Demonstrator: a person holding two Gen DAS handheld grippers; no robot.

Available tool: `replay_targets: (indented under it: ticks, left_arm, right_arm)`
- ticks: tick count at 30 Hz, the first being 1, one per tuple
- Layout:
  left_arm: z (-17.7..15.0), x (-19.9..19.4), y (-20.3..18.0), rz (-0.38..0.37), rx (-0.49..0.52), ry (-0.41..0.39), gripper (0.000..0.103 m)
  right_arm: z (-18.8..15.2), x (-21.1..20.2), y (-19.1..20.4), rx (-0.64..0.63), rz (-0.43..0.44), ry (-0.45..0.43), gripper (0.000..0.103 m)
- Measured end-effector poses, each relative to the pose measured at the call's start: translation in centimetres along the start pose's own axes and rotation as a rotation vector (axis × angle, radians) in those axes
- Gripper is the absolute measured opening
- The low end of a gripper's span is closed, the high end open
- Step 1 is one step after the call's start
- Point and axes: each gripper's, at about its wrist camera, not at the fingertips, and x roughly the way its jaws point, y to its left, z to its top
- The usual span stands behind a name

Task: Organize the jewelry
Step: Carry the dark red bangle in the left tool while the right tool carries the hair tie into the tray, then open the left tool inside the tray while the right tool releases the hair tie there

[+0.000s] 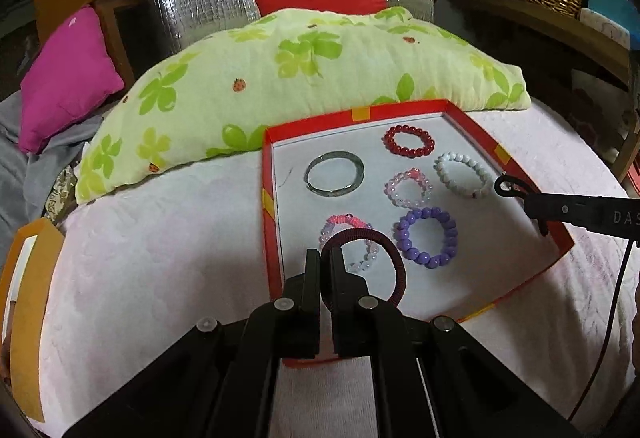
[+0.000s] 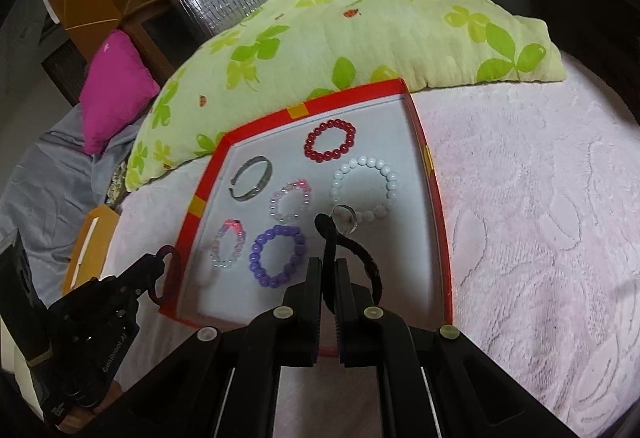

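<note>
Two grippers, each already carrying a piece, so this looks like the drop-off step of sorting jewelry into the red tray (image 1: 472,113) sitting on the bed (image 1: 160,238). From the left wrist view, the left gripper (image 1: 325,258) has its jaws pinched tight on a maroon hair band (image 1: 394,258) that dangles over the tray's near end, right above a pink-and-clear bead bracelet (image 1: 352,230), with the purple bracelet (image 1: 426,238) just beside. Next move, probably: find a bare patch of white liner so the band doesn't land on the beads, then let go. From the right wrist view, the right gripper (image 2: 329,266) is clamped on a black band (image 2: 360,250) with a clear bauble, hanging close to the white bead bracelet (image 2: 364,185). The open space near that corner looks like the spot. The red bracelet (image 2: 330,141) and metal bangle (image 2: 252,179) sit further back, out of the way.
</note>
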Motion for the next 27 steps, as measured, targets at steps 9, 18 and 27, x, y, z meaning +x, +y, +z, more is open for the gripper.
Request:
replay_targets:
  ticks: [9,18,27]
  left_arm:
    - [-0.3,2.6,0.2,-0.042,-0.012,0.061,0.004]
    - [-1.0,3.8,-0.3,-0.097,-0.005,0.115,0.004]
    - [-1.5,4.5,-0.8,-0.113,0.019,0.166,0.005]
  right_arm:
    - [0.2,1.8,-1.3,0.014,-0.02,0.044,0.007]
    - [-0.5,2.9,-1.3,0.012,-0.025,0.092,0.007]
    - [-0.8,2.9,-1.5,0.011,-0.058,0.116,0.007]
